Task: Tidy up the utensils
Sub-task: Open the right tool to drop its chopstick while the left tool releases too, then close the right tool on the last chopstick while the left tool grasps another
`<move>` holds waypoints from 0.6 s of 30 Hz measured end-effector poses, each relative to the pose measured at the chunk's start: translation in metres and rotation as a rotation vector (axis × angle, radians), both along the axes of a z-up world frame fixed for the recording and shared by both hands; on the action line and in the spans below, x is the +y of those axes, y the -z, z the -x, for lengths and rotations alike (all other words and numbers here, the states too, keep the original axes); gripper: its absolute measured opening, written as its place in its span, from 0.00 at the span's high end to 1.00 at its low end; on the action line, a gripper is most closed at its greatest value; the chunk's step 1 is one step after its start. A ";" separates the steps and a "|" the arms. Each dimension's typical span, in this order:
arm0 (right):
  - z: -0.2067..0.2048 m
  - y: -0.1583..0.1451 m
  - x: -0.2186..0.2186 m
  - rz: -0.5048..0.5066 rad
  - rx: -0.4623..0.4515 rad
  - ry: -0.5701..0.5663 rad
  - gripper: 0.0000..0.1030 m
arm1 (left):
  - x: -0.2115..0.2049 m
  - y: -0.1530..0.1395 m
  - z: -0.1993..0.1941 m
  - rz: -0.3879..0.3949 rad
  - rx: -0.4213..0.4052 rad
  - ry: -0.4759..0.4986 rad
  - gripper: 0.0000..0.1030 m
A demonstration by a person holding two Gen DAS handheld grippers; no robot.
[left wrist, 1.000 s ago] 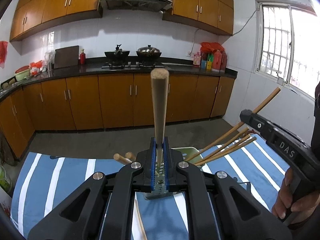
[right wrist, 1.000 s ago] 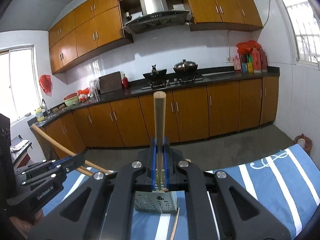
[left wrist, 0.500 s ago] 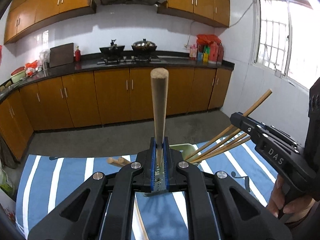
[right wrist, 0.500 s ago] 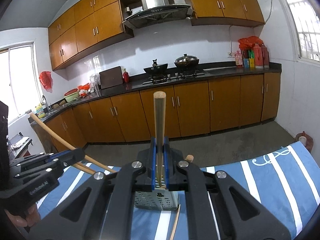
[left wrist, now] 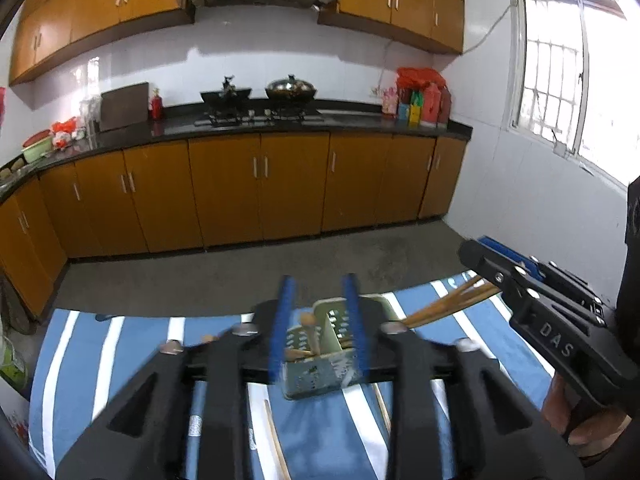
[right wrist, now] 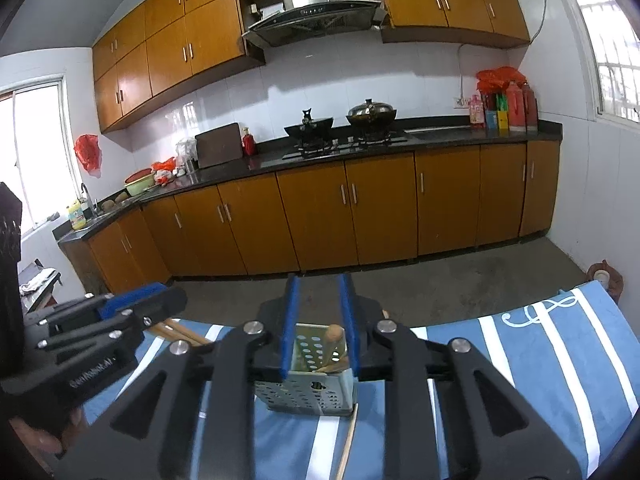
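- Left gripper (left wrist: 316, 328): fingers spread, holding nothing, w/ holder (left wrist: 320, 364) framed between them; prob. positioned to release over it.
- Right gripper (right wrist: 318, 324): fingers spread, holding nothing, above same holder (right wrist: 308, 380).
- Chopsticks (left wrist: 308, 336) stand in holder; loose ones (left wrist: 276, 440) lie on striped cloth (left wrist: 120, 360).
- Holder interior partly hidden by fingers; chopstick count unclear.

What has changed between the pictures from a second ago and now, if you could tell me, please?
Both grippers let go: the left gripper and right gripper, each shut on an upright chopstick before, now stand open, and chopsticks stand in the holder. Both views tipped downward. The loose chopsticks stay on the striped cloth.
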State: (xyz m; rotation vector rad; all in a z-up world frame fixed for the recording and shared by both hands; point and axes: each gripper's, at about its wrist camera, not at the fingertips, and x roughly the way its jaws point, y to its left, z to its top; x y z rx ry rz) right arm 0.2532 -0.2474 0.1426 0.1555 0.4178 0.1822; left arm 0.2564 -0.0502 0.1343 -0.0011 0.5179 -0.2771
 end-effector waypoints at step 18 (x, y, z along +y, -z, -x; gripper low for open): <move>0.074 0.087 -0.050 0.022 0.139 0.115 0.69 | 0.072 0.090 0.068 -0.071 0.097 -0.135 0.68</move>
